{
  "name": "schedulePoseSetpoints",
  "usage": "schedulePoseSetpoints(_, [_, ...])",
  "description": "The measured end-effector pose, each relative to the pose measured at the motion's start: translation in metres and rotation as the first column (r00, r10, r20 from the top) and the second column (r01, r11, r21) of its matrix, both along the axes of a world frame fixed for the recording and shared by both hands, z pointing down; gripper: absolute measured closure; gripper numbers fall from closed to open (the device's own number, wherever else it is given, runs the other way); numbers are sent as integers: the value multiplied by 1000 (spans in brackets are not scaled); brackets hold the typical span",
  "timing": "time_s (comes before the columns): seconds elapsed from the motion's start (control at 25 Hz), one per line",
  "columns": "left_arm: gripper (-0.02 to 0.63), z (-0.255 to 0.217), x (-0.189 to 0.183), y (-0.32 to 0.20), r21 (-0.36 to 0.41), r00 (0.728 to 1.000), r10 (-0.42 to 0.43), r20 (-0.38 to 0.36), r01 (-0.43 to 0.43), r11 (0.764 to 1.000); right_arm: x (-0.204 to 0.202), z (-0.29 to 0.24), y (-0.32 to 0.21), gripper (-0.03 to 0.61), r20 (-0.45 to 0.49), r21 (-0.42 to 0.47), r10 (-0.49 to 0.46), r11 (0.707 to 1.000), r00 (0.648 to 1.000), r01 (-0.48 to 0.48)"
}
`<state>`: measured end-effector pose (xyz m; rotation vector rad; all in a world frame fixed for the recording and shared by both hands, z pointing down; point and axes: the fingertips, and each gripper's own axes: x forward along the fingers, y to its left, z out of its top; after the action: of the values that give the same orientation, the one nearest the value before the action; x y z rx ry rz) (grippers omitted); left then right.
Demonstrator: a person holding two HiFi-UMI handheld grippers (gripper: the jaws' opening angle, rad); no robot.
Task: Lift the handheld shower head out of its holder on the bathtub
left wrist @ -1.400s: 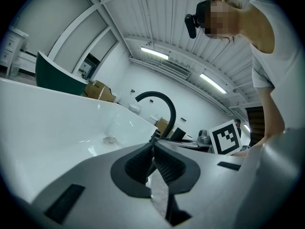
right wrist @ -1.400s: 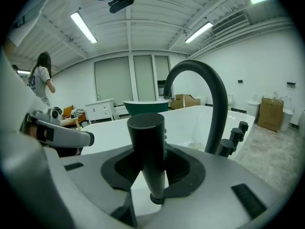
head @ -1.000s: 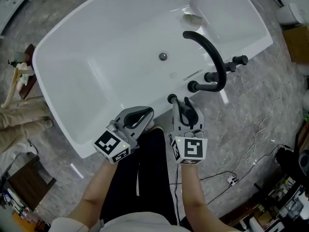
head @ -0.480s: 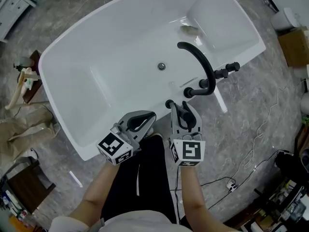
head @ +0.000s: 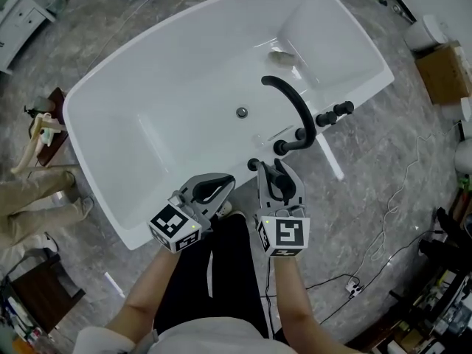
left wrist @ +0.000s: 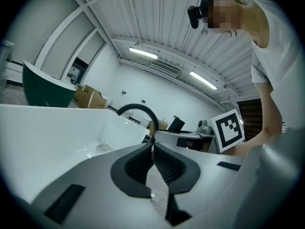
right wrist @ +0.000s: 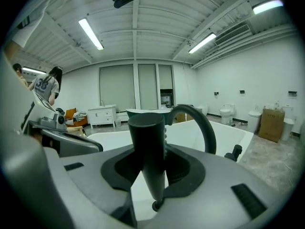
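Shower head [right wrist: 147,147] upright (taper down) in right gripper [head: 275,174] jaws, left gripper [left wrist: 153,149] jaws together

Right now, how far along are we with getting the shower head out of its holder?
Done: the right tongs are clamped on the black shower head, upright between the pads. In hand: the lift; its tapered lower end shows bare in the right gripper view, so it looks mostly out, though the holder is hidden. The left tongs are shut and empty. Left: raise it clear of the tub rim.
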<state>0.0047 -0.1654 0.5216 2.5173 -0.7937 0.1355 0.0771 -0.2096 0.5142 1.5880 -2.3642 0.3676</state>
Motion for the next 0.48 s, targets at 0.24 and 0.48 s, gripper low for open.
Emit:
schedulePoseSetpoints(0.24, [594,-9,13,6,4,1000,27,-6,-27,1000,8,-17,4,453,15,20,19,1000,1000,-20])
schedulePoseSetpoints(0.48, [594,-25,25,8,19,998,51,-22,-51,999,17,-33,7,453,29,40,32,999,999,-34])
